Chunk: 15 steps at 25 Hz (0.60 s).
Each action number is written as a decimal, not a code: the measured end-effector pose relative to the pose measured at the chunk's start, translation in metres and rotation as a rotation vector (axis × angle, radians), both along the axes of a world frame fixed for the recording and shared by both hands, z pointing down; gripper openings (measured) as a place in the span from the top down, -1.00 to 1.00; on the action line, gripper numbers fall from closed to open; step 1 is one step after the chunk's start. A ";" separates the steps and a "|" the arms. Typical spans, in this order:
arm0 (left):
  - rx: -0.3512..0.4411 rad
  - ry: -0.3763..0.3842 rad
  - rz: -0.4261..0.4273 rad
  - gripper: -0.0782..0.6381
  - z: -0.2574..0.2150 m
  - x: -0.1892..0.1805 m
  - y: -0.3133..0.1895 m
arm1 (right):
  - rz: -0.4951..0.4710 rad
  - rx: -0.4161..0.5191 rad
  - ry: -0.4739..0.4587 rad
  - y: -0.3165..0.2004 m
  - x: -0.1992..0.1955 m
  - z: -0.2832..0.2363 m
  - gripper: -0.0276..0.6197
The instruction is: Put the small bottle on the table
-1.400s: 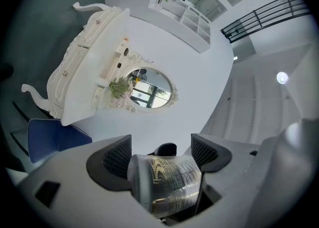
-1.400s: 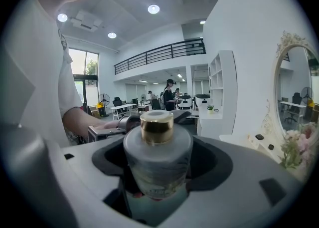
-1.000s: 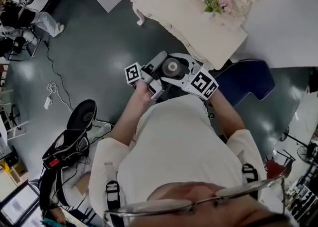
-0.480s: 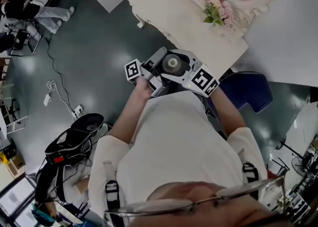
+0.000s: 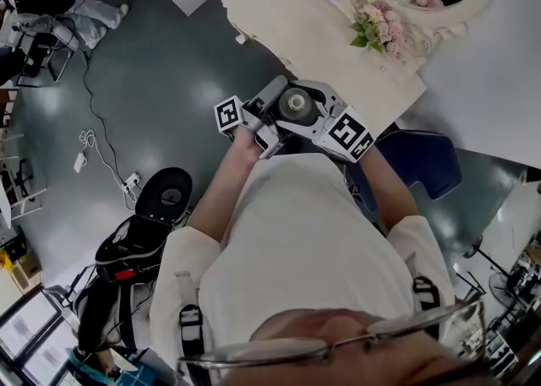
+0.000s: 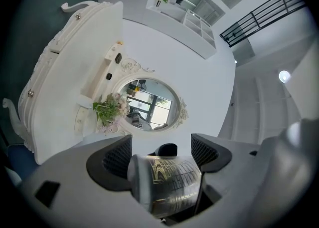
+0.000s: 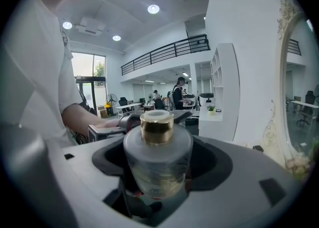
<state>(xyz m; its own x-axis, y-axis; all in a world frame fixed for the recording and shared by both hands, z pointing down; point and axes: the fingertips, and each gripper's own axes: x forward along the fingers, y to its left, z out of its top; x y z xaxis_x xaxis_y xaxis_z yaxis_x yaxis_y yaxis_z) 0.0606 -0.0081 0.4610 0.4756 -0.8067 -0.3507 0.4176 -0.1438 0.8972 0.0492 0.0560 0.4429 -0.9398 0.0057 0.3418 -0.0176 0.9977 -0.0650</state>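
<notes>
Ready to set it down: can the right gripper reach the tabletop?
Probably yes: bare table lies just ahead of the right gripper, nothing between, though the left gripper also holds the small bottle.

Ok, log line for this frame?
stage: carry | bottle: gripped by left claw and right claw together | table: ahead, bottle not on it

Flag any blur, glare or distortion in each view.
Head view: evenly lit, sharp, faint sheen on the floor. Left gripper view: heavy fisheye with dark corners, white wall near overexposed, small bottle slightly soft. Right gripper view: same fisheye, ceiling lights glare, bottle fairly sharp.
</notes>
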 end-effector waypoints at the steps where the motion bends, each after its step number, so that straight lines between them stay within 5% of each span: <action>1: -0.001 0.001 0.003 -0.26 -0.002 -0.005 -0.002 | 0.005 -0.001 0.000 -0.003 -0.005 -0.002 -0.15; 15: -0.004 -0.005 0.153 -0.26 0.005 -0.056 -0.088 | 0.176 0.010 0.026 -0.091 -0.066 0.005 -0.15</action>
